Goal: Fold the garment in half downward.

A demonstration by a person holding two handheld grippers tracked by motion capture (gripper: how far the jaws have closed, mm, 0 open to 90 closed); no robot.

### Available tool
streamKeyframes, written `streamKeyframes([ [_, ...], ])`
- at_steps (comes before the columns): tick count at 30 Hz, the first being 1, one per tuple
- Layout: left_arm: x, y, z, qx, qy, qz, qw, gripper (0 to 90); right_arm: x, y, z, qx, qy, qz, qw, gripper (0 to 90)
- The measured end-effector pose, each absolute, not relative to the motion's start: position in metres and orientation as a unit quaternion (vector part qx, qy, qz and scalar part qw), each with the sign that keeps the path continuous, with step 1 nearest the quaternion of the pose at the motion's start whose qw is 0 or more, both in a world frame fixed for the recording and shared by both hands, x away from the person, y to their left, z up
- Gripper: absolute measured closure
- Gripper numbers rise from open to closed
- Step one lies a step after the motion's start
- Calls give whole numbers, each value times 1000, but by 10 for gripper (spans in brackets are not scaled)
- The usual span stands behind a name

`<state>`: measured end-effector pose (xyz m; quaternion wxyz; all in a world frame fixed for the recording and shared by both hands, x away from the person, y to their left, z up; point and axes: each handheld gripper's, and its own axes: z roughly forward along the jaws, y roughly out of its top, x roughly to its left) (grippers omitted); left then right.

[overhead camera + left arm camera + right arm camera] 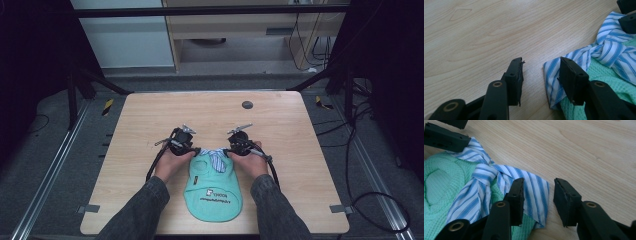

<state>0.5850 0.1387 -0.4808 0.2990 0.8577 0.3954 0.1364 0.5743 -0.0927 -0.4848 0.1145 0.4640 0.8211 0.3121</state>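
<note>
A small mint-green garment [212,192] with a blue-and-white striped collar [216,157] lies flat near the front edge of the wooden table [280,125]. My left gripper [192,150] is low at the collar's left tip and my right gripper [231,150] at its right tip. In the left gripper view the jaws [540,62] stand apart, and the striped collar corner [551,75] lies beside the right-hand jaw without being pinched. In the right gripper view the jaws [539,182] are apart too, with the collar tip [536,190] loose between them over the green knit [441,177].
A dark round disc [247,104] sits in the tabletop near the far edge. Bare wood surrounds the garment. Cables [370,210] run on the floor to the right, and metal rails [55,165] flank the table.
</note>
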Motion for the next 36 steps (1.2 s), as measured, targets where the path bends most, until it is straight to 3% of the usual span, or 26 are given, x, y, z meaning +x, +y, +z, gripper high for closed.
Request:
streamKeyframes([
  [13, 584, 139, -485, 863, 393, 125, 292, 505, 573, -89, -487, 455, 829, 300, 127, 574],
  [21, 580, 138, -486, 864, 387, 130, 295, 506, 569, -84, -486, 456, 831, 290, 133, 624],
  [27, 576, 136, -485, 871, 375, 123, 294, 605, 569, -83, -486, 455, 833, 288, 131, 670],
  [31, 574, 133, -484, 875, 365, 118, 296, 730, 569, -82, -485, 446, 838, 286, 129, 707],
  [36, 574, 132, -483, 881, 356, 109, 293, 785, 567, -81, -485, 440, 843, 284, 125, 768],
])
